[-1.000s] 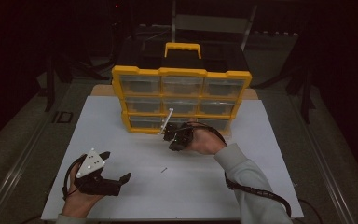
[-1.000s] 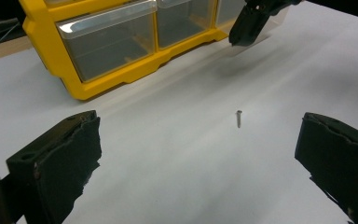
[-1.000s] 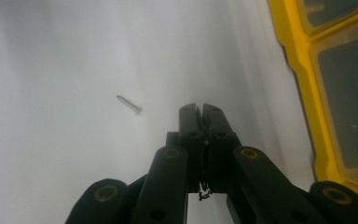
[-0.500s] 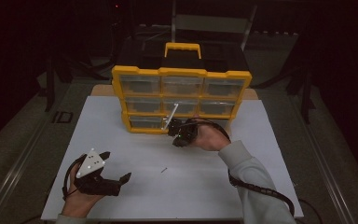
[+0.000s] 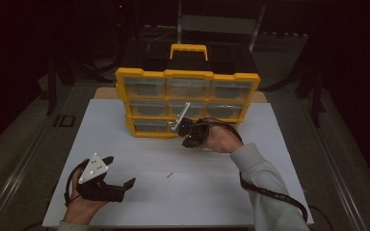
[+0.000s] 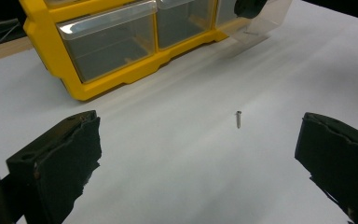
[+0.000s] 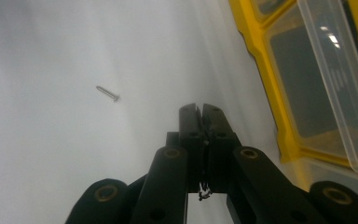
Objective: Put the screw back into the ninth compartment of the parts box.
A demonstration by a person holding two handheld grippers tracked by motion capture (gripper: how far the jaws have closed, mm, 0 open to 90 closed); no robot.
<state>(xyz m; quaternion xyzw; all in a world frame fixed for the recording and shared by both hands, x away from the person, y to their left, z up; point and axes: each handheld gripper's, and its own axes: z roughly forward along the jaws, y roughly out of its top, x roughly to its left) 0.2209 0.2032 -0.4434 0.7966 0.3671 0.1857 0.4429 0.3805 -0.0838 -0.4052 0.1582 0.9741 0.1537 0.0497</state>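
Small screw (image 5: 169,175), white table (image 5: 221,197)

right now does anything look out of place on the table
Yes: a lone screw lies loose on the white table, apart from the yellow organizer. One clear drawer sticks out tilted by the right gripper.

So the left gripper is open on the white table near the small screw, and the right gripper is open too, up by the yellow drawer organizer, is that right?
Not quite. The right gripper is shut: the right gripper view shows its two jaws pressed together with no gap. The rest holds: the left gripper is open on the white table near the small screw, and the right one is up by the yellow drawer organizer.
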